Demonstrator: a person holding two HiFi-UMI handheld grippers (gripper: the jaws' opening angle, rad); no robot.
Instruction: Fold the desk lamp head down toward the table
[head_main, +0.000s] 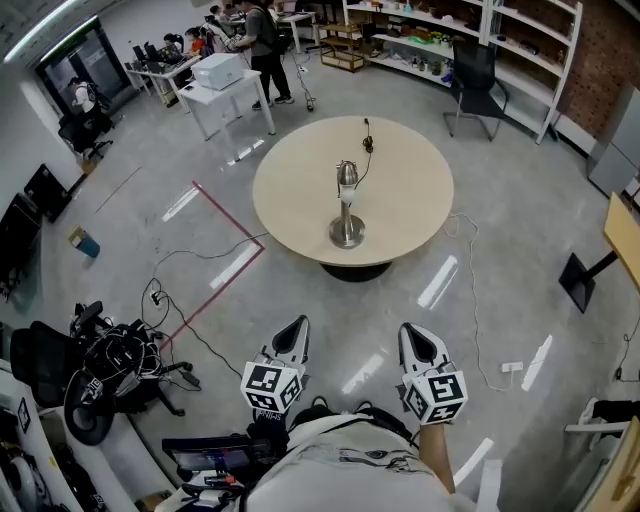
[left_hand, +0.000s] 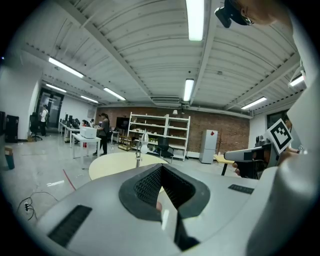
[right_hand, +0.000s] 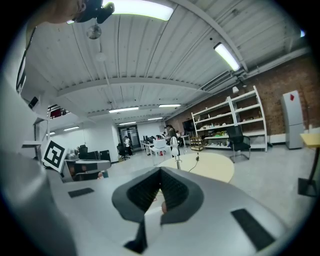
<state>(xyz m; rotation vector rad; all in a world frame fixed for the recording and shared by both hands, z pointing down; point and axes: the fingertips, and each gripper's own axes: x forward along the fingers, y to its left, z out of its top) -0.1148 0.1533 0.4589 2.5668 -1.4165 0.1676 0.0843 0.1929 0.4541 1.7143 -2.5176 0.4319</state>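
A silver desk lamp (head_main: 347, 205) stands upright on the round beige table (head_main: 400, 200), its head (head_main: 346, 175) raised above its round base and its cable trailing to the far side. My left gripper (head_main: 296, 324) and right gripper (head_main: 411, 329) hover over the floor close to my body, well short of the table, both pointing at it. Both are shut with nothing between the jaws. In the left gripper view the lamp (left_hand: 140, 149) is small and far beyond the shut left gripper (left_hand: 161, 168). The right gripper view shows the lamp (right_hand: 175, 150) far past the shut right gripper (right_hand: 160, 173).
Grey floor lies between me and the table, with red tape lines (head_main: 225, 225) and a cable (head_main: 472, 290) on it. A black chair and cable tangle (head_main: 110, 365) sit at my left. Shelves (head_main: 470, 30), a white desk (head_main: 225, 90) and people stand behind the table.
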